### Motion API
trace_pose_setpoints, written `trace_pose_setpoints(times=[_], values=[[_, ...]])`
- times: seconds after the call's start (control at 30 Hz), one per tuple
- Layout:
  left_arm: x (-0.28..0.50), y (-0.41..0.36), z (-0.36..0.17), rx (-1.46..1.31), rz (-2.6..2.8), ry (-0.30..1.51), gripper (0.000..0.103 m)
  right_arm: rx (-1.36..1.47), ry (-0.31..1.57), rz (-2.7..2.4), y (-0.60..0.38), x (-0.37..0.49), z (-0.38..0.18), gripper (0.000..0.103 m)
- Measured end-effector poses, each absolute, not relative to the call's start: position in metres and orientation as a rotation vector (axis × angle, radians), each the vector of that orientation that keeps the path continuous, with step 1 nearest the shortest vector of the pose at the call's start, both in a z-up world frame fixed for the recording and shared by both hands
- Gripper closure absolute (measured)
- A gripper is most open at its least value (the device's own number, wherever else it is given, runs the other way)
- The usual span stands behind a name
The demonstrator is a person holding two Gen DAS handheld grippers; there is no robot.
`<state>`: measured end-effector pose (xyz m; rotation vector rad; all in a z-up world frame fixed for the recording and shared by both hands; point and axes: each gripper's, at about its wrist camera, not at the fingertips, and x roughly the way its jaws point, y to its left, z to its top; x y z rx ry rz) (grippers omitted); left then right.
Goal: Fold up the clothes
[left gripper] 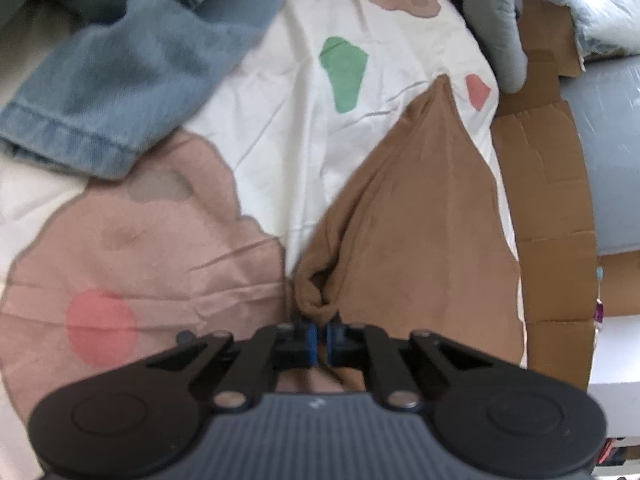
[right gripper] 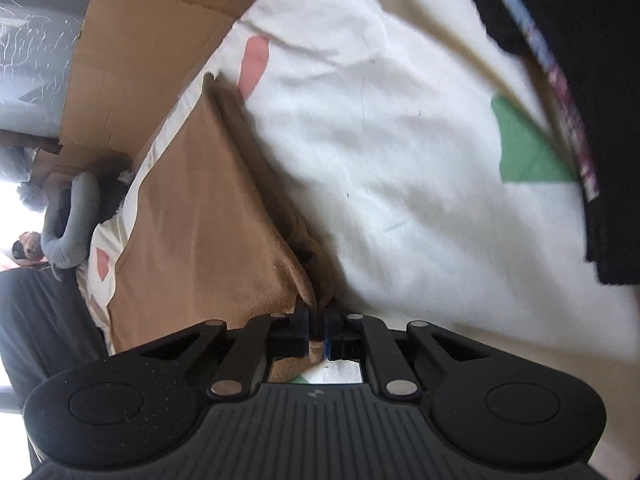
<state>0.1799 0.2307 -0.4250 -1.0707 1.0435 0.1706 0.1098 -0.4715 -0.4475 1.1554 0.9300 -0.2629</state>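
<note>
A brown garment (left gripper: pixel 408 216) lies flat on a white bedsheet (left gripper: pixel 288 112) printed with pink, green and red patches. In the left wrist view my left gripper (left gripper: pixel 322 334) is shut on the garment's bunched near corner, which pokes up between the blue pads. In the right wrist view the same brown garment (right gripper: pixel 200 220) stretches away to the left, and my right gripper (right gripper: pixel 319 328) is shut on its near corner at the folded edge. Both grippers point steeply down at the bed.
Blue jeans (left gripper: pixel 120 80) lie at the upper left of the left wrist view. Cardboard (left gripper: pixel 552 200) runs along the bed's right edge, with a grey pillow (left gripper: pixel 496 28) above it. A black garment (right gripper: pixel 592 120) with a patterned trim covers the right side of the right wrist view.
</note>
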Motion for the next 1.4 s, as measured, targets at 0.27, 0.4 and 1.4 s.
trace_pose_setpoints(times=[0.27, 0.4, 1.4], values=[[0.193, 0.232, -0.397, -1.063, 0.203, 1.092, 0.1, 1.092, 0.987, -0.313, -0.473, 0.118, -0.423, 0.099], [0.193, 0.234, -0.389, -1.076, 0.209, 1.106, 0.1, 1.089, 0.997, -0.328, -0.475, 0.117, -0.414, 0.099], [0.154, 0.226, -0.393, -1.092, 0.188, 1.194, 0.1, 1.076, 1.063, -0.382, -0.474, 0.071, -0.408, 0.099]])
